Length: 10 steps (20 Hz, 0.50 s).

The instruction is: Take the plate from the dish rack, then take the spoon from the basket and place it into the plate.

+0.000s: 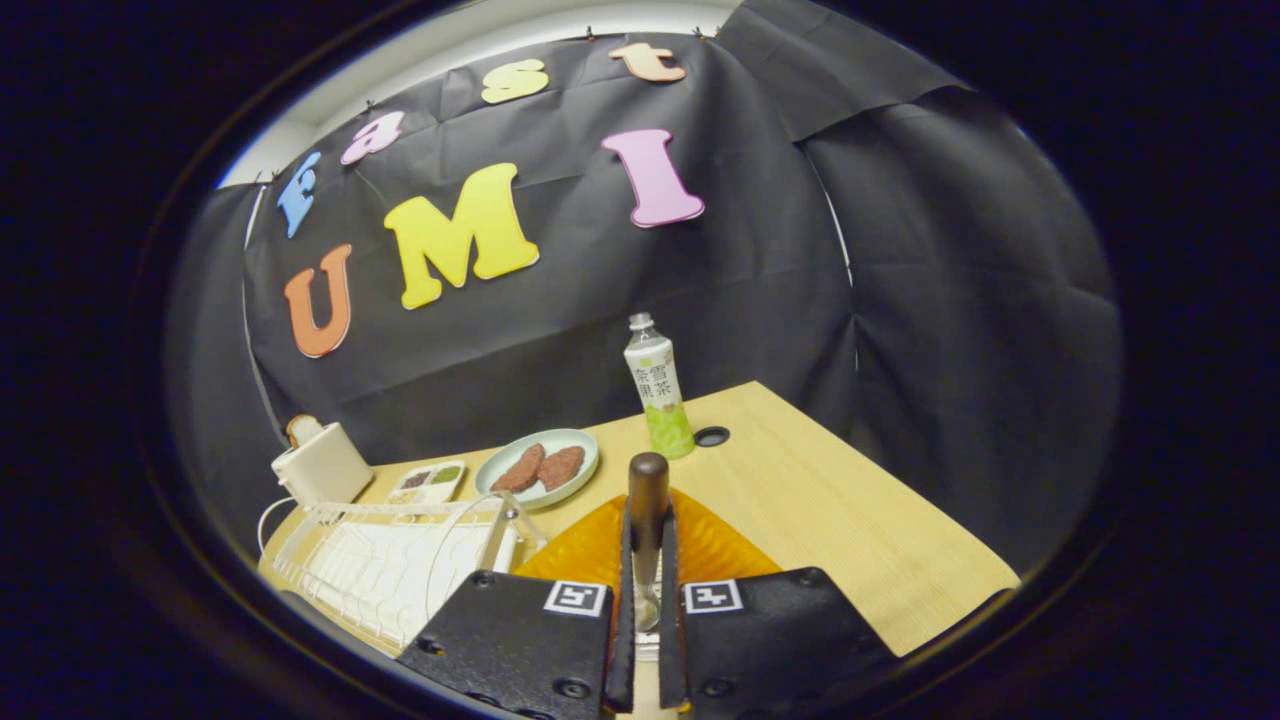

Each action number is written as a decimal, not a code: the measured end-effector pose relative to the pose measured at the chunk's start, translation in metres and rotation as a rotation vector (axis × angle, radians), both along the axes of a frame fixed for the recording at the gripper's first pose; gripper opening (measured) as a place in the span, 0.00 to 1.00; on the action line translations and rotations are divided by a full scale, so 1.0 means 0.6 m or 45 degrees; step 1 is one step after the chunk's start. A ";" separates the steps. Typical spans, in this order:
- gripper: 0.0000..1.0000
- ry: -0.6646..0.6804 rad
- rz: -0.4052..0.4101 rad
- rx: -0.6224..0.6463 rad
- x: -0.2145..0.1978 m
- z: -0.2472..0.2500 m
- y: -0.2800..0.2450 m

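Already the spoon (pixel 648 500) is in the grip: the gripper (pixel 647 600) has its fingers pinching the metal shaft from both sides, and the dark wooden handle stands up between and beyond them. Just under and beyond the fingers lies the orange plate (pixel 710 545), flat on the bench (pixel 850 520), so I judge the plate step done and the spoon lifted from its basket, which I cannot make out. What seems left is to lower the spoon onto the orange plate and let go.

Left of the fingers, near, sits the white wire dish rack (pixel 390 560). Farther off are a pale green dish (pixel 537 468) with two brown pieces on it, a small white tray (pixel 428 482) and a cream-coloured appliance (pixel 320 462). A green-labelled bottle (pixel 658 390) stands far, beyond the spoon's handle.
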<state>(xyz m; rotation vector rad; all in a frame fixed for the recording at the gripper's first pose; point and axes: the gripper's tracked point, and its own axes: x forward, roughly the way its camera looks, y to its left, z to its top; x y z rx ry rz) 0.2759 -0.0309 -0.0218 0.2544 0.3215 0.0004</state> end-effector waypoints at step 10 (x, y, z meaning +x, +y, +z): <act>0.11 -0.367 -0.086 -0.145 -0.155 0.202 0.031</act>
